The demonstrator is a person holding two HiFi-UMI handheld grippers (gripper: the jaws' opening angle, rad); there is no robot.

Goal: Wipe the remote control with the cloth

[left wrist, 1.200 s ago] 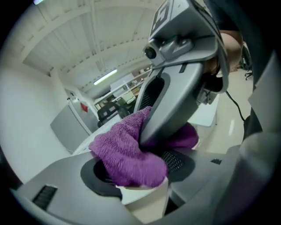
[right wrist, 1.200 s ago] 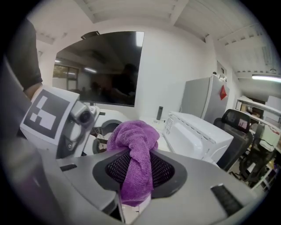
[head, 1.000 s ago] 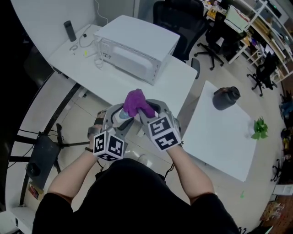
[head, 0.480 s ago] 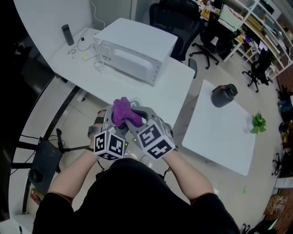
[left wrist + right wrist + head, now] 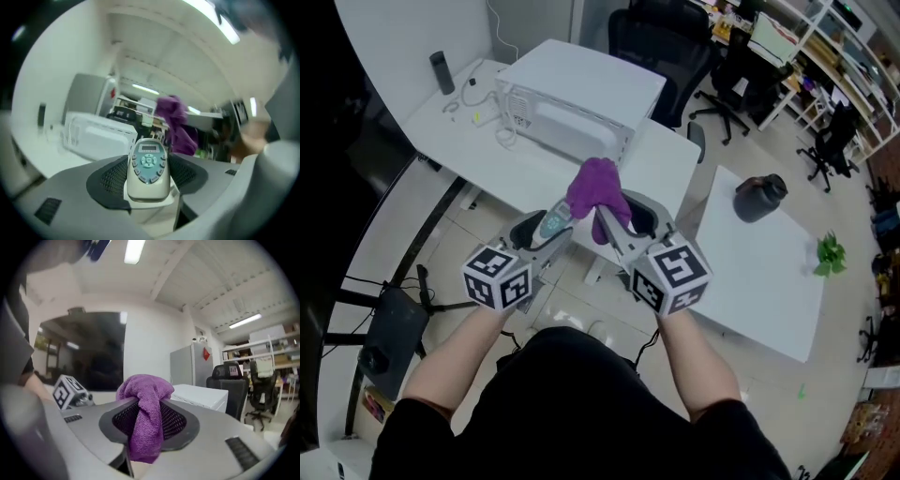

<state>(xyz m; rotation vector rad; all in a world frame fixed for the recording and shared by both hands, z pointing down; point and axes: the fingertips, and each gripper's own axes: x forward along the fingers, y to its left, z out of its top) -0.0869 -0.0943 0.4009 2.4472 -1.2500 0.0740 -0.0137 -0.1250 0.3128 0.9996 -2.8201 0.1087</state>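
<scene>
A small cream remote control (image 5: pixel 148 168) with blue-grey buttons sits clamped between the jaws of my left gripper (image 5: pixel 149 180), buttons facing the camera. From the head view the remote control (image 5: pixel 553 225) shows at the tip of the left gripper (image 5: pixel 546 234), held in the air in front of the body. My right gripper (image 5: pixel 145 427) is shut on a bunched purple cloth (image 5: pixel 146 416). The purple cloth (image 5: pixel 598 195) stands just right of and above the remote, apart from it. In the left gripper view the cloth (image 5: pixel 177 124) hangs behind the remote.
A white boxy appliance (image 5: pixel 581 101) stands on the white table (image 5: pixel 487 150) ahead, with cables and a dark cylinder (image 5: pixel 442 71) at its far left. Another white table (image 5: pixel 750 281) at the right carries a dark jar (image 5: pixel 759 199) and a small green plant (image 5: pixel 831 253). Office chairs stand behind.
Both grippers have risen and spread apart. The cloth lifted off the remote and now stands above and to its right. The left gripper rolled, bringing the remote's buttons up.
</scene>
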